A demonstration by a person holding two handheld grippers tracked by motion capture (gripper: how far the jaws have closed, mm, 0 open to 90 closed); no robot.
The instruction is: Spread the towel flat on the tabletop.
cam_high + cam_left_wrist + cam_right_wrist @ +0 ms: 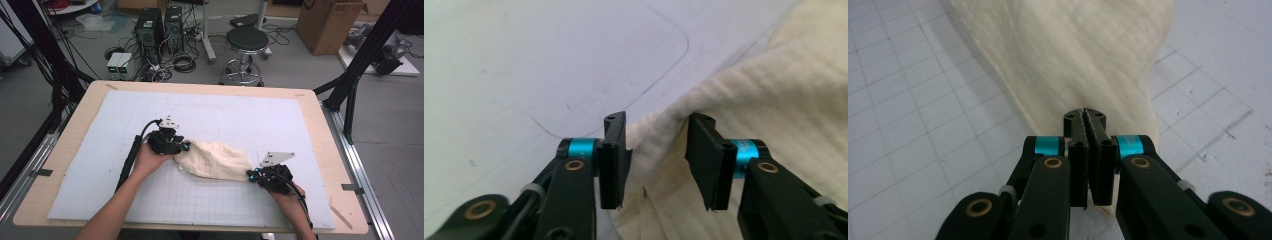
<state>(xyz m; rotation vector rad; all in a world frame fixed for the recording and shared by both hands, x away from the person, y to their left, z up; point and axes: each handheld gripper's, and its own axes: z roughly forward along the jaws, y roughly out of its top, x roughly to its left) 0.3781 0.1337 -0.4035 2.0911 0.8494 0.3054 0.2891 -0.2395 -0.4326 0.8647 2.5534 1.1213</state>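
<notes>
A cream waffle-weave cloth (215, 160) lies bunched on the white mat, stretched between my two grippers. At its left end my left gripper (186, 146) is open. In the left gripper view its jaws (656, 122) stand apart with a raised fold of the cloth (774, 100) between them, not pinched. At the right end of the cloth, my right gripper (250, 174) is shut on it. In the right gripper view its jaws (1084, 115) are pressed together on the near edge of the cloth (1073, 50), which spreads away from them.
The white mat (150, 110), with a faint grid, covers most of the wooden table (75, 125). Beyond the far edge stand a black stool (246, 42), computer towers (150, 27) and a cardboard box (327, 22). Black frame posts (352, 75) flank the table.
</notes>
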